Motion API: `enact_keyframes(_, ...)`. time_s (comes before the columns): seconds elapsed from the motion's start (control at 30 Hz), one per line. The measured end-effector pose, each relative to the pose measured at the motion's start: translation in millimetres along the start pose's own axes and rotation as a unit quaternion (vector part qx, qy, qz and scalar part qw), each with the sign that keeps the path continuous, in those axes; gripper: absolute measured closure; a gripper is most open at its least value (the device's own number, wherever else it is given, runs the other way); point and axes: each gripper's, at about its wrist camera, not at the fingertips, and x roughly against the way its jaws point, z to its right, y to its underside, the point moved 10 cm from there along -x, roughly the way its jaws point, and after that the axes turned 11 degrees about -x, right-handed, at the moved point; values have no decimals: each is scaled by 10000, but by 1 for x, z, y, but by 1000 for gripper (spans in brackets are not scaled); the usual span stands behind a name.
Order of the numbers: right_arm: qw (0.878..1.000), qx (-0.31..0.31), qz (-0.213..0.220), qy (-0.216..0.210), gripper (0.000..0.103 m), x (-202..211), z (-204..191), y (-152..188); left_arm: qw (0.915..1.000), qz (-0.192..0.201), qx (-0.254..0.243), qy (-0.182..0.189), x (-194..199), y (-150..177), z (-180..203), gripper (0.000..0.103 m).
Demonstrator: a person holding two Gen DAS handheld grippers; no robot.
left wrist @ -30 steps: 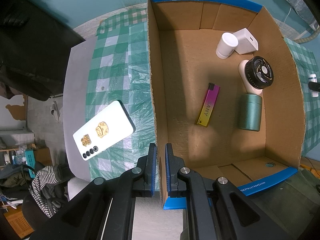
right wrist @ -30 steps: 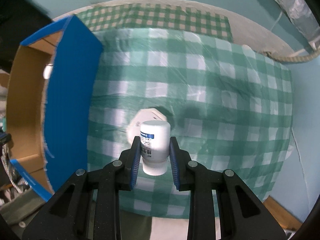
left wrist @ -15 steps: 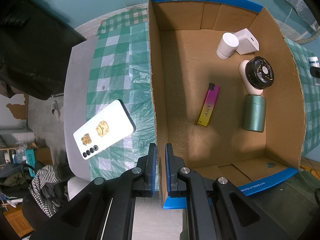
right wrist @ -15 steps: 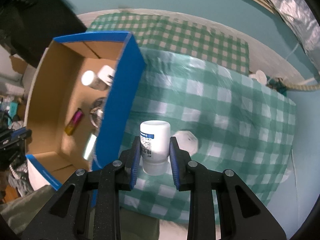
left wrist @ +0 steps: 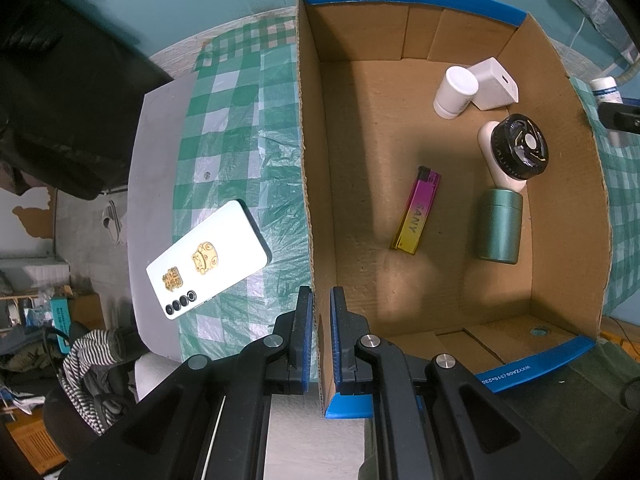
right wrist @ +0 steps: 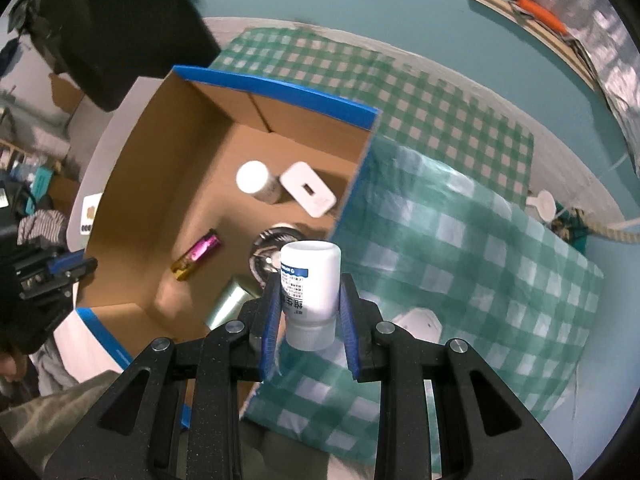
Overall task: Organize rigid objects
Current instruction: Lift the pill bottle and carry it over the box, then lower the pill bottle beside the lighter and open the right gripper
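Lying flat at the left on the green-checked cloth, a white phone with gold stickers sits apart from the box, close to the table's near edge. The left claw is clenched on the box's left cardboard wall, one pad outside and one inside. Blue tape trims the rims; the near flap reads "WXYZA08". Much of the brown floor near that wall is bare. Right of it lies a pink-to-yellow lighter marked "SANY", then a green cylinder on its side, a round black fan on a cream body, a white jar and a white charger cube in the far corner. In the right view, the right claw grips a white bottle with a blue-banded label of small unreadable print, held above the box's right wall, over the fan. A white disc rests on the cloth beyond.
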Motion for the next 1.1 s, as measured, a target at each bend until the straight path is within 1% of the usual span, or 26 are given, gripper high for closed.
enact_keyframes(0.37,9984,541,-172,-21,77,-21,-34,-1,10000,-2,4,-2,0,0,0,95)
enact_keyframes(0.6,9964,793,-301,57,77,-30,-41,3,10000,-4,1,-2,0,0,0,95)
enact_keyframes(0.8,9958,878,-251,108,76,-28,-42,3,10000,-4,1,-4,0,1,0,95)
enact_keyframes(0.83,9958,873,-250,117,74,-27,-41,3,10000,-1,1,-6,0,1,0,95)
enact_keyframes(0.87,9958,874,-249,142,68,-27,-41,3,10000,-1,1,-7,0,1,0,95)
enact_keyframes(0.9,9957,875,-230,174,64,-26,-41,2,10000,-2,2,-7,0,1,0,95)
enact_keyframes(0.93,9957,880,-188,212,59,-25,-40,1,10000,-1,4,-4,0,1,0,95)
enact_keyframes(1.1,9964,810,-112,240,58,-19,-36,-1,10000,-6,7,-6,0,0,0,95)
